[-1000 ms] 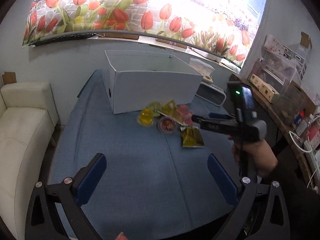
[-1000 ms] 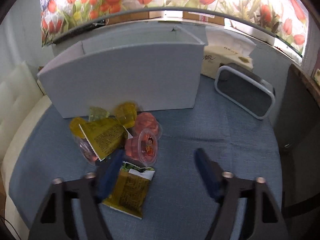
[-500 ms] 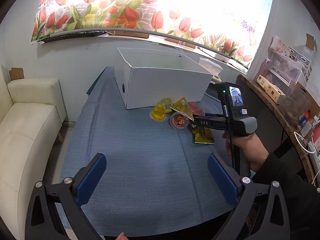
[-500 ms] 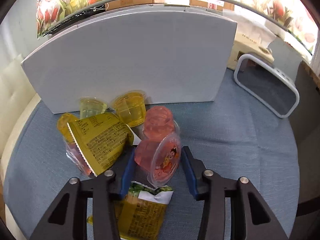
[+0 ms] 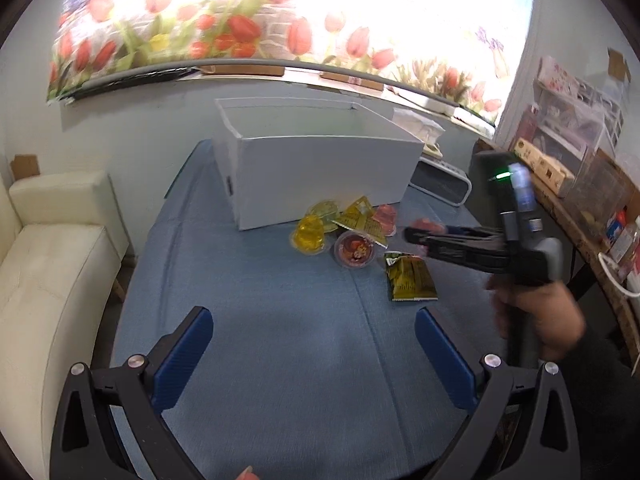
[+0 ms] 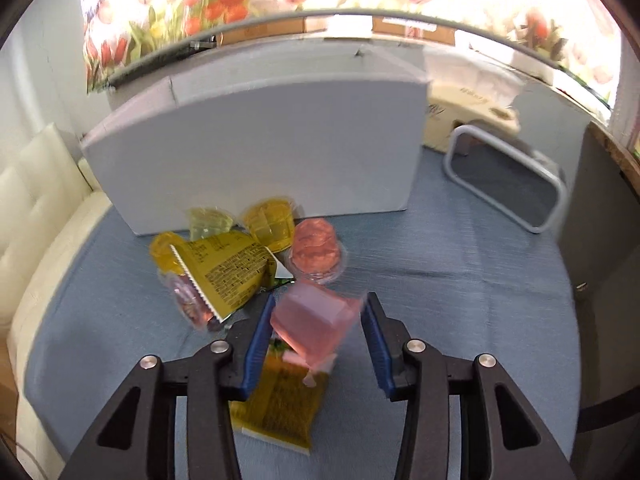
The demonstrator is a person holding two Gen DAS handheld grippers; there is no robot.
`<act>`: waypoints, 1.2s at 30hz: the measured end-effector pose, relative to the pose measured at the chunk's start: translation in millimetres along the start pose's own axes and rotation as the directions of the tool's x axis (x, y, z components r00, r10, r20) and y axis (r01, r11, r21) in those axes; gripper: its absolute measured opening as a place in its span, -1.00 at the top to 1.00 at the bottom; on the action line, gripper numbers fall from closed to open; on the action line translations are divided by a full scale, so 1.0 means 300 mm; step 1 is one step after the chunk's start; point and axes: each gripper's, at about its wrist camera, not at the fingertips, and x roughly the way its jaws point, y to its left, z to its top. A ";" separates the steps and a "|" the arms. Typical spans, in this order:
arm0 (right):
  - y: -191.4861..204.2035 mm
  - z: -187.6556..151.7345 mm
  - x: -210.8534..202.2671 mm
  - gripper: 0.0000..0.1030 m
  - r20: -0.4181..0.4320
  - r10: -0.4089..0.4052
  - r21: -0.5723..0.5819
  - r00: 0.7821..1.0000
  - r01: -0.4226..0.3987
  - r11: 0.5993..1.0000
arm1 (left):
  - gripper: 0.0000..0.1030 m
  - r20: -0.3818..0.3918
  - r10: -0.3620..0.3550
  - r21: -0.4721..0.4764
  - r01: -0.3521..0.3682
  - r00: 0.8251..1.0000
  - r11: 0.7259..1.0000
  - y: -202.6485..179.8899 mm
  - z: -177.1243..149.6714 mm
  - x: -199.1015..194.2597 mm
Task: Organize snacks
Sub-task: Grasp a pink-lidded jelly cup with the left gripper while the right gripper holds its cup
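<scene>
A pile of snacks lies on the blue table in front of a white box [image 5: 316, 168]: yellow jelly cups [image 5: 310, 234], a red jelly cup [image 5: 354, 250], a pink jelly cup [image 6: 318, 250] and yellow packets [image 5: 410, 278]. My right gripper [image 6: 316, 326] is shut on a pink jelly cup [image 6: 314, 322] and holds it above a yellow packet [image 6: 282, 408]. It also shows in the left wrist view [image 5: 416, 236]. My left gripper [image 5: 314, 350] is open and empty, above the near part of the table.
A white sofa [image 5: 44, 280] stands left of the table. A grey and white speaker [image 6: 508, 184] and a cream tissue box [image 6: 460, 120] sit right of the white box. A cluttered wooden shelf [image 5: 580, 184] runs along the right wall.
My right gripper closed on the pink jelly cup in the pile and lifted it off the table. My left gripper has stayed open, with its view shifting slightly.
</scene>
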 end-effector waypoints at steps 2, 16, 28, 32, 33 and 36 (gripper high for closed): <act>-0.025 -0.022 -0.068 0.12 0.022 -0.006 0.009 1.000 0.005 1.000 | -1.00 -0.007 0.012 0.013 -0.012 1.000 1.000 -0.024 0.022 0.053; -0.142 -0.177 -0.228 0.12 0.030 0.057 0.113 0.998 -0.061 0.992 | -0.85 -0.116 0.042 0.074 -0.034 0.992 0.997 -0.169 0.146 0.475; -0.159 -0.222 -0.239 0.12 0.039 0.093 0.138 0.995 -0.097 0.986 | -0.02 -0.164 0.029 0.102 -0.012 0.986 0.995 -0.160 0.144 0.562; -0.148 -0.227 -0.242 0.12 0.042 0.102 0.137 0.994 -0.107 0.985 | 0.00 -0.173 0.019 0.103 -0.002 0.985 0.995 -0.145 0.132 0.558; -0.144 -0.227 -0.243 0.12 0.042 0.100 0.136 0.994 -0.105 0.985 | 0.00 -0.174 0.008 0.093 0.009 0.985 0.996 -0.139 0.133 0.549; -0.133 -0.227 -0.248 0.12 0.043 0.104 0.131 0.994 -0.109 0.985 | 0.01 -0.151 -0.011 0.090 0.025 0.988 0.996 -0.132 0.134 0.496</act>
